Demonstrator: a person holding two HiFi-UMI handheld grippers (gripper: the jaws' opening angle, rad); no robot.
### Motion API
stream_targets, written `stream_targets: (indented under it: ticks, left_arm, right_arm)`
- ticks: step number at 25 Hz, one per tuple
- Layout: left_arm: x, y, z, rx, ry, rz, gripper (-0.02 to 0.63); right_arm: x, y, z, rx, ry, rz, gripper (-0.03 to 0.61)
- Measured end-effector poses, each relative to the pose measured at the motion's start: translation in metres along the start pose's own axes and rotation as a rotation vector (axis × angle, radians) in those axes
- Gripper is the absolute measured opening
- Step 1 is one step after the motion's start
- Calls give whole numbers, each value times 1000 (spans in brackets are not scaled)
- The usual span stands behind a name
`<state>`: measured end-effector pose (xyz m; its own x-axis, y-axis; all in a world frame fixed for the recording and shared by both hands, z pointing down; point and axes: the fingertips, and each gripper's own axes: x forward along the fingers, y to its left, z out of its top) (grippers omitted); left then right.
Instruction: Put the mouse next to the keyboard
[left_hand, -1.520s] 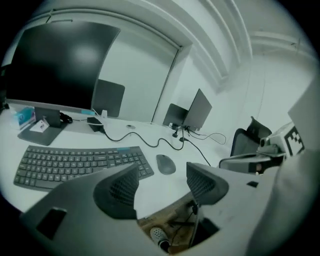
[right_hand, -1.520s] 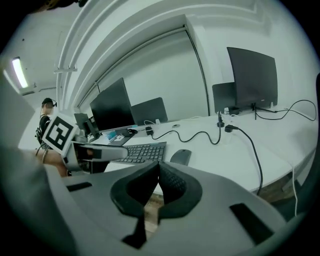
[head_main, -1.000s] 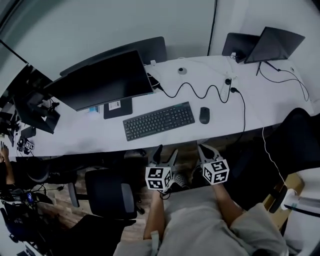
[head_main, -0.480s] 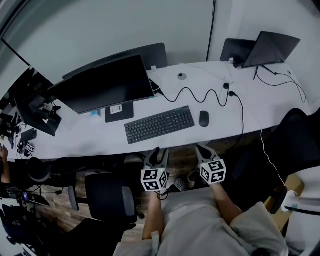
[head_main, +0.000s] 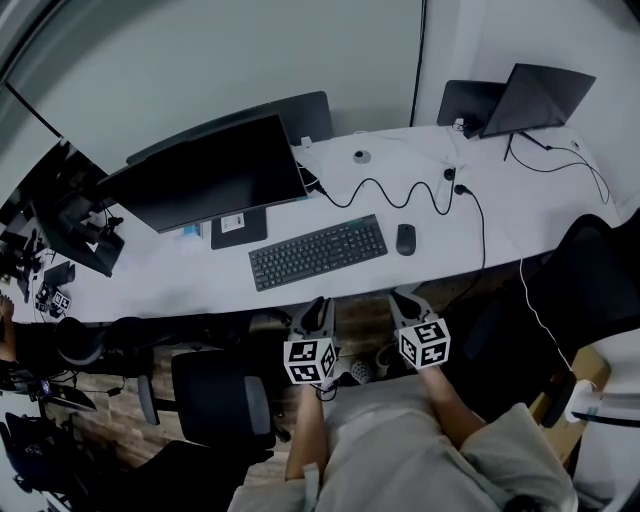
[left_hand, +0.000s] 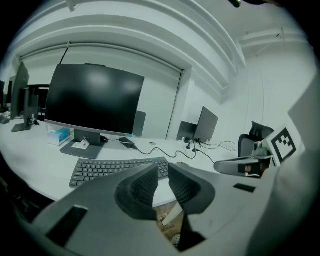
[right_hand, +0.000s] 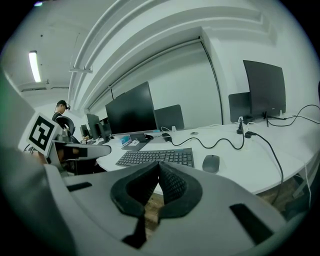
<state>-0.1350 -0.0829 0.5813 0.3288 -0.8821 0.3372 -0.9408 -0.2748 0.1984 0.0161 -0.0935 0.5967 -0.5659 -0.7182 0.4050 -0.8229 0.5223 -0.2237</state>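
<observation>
A black mouse (head_main: 405, 239) lies on the white desk (head_main: 520, 205) just right of the black keyboard (head_main: 318, 252), a small gap between them. Both grippers hover below the desk's near edge, over the person's lap, touching nothing. My left gripper (head_main: 316, 312) points at the keyboard (left_hand: 117, 169); its jaws are closing to a narrow gap with nothing between them. My right gripper (head_main: 403, 298) is shut and empty. In its view the mouse (right_hand: 211, 163) sits just ahead to the right, beside the keyboard (right_hand: 157, 157).
A large dark monitor (head_main: 215, 170) stands behind the keyboard. A looping black cable (head_main: 400, 188) runs across the desk toward a laptop (head_main: 535, 95) at the far right. A black chair (head_main: 215, 390) stands at the left of the person's legs, another (head_main: 590, 270) at the right.
The left gripper's jaws have narrowed from wide apart to a small gap. Both grippers sit a little lower in the head view. Mouse and keyboard have not moved on the desk.
</observation>
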Motion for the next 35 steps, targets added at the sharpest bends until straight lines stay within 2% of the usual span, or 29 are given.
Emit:
stream_targets:
  ticks: [11,25,35]
  left_arm:
    - [-7,-6,-2,11,-12,-11,23]
    - [-8,-18,-4,54,-9,-48,23]
    - [-7,-23,-7,51,-7,-49,23]
  right_arm:
    - [-8,2,-3,8,-3,-1,8]
    - [-13,7,0,-23,-26,21,6]
    - [-21,0,-3,-22,-35,6,6]
